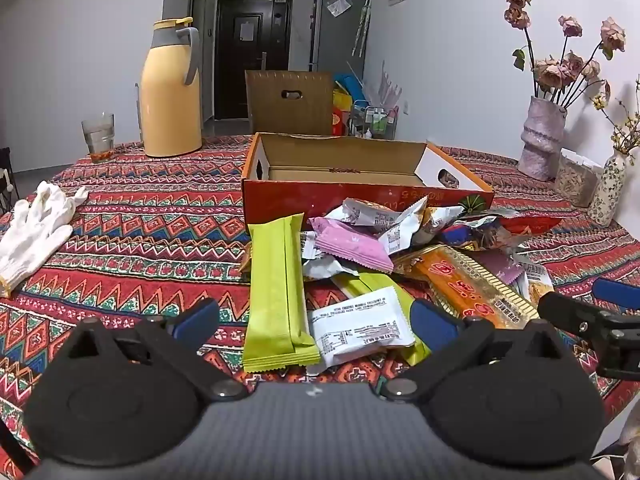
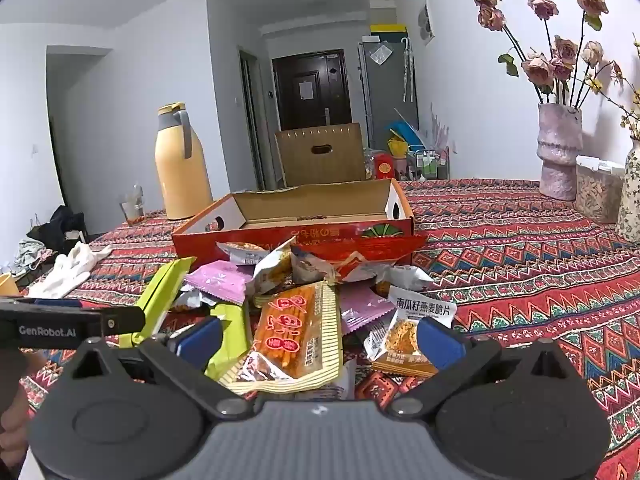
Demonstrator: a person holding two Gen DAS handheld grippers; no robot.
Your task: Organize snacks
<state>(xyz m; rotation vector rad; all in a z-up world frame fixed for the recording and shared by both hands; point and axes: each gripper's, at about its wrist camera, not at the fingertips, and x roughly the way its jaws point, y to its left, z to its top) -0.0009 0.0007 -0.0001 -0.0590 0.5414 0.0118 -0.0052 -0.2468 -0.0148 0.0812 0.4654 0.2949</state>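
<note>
A pile of snack packets lies on the patterned tablecloth in front of an open red cardboard box, whose inside looks bare. My left gripper is open above a long lime-green packet and a white packet; nothing is gripped. My right gripper is open over an orange packet with a striped edge, next to a small oat-crisp packet. Pink packets and crumpled wrappers sit nearer the box. The right gripper's finger shows at the left wrist view's right edge.
A yellow thermos, a glass and white gloves stand on the left of the table. Vases with dried roses and a clear container line the right. A brown carton stands behind the table.
</note>
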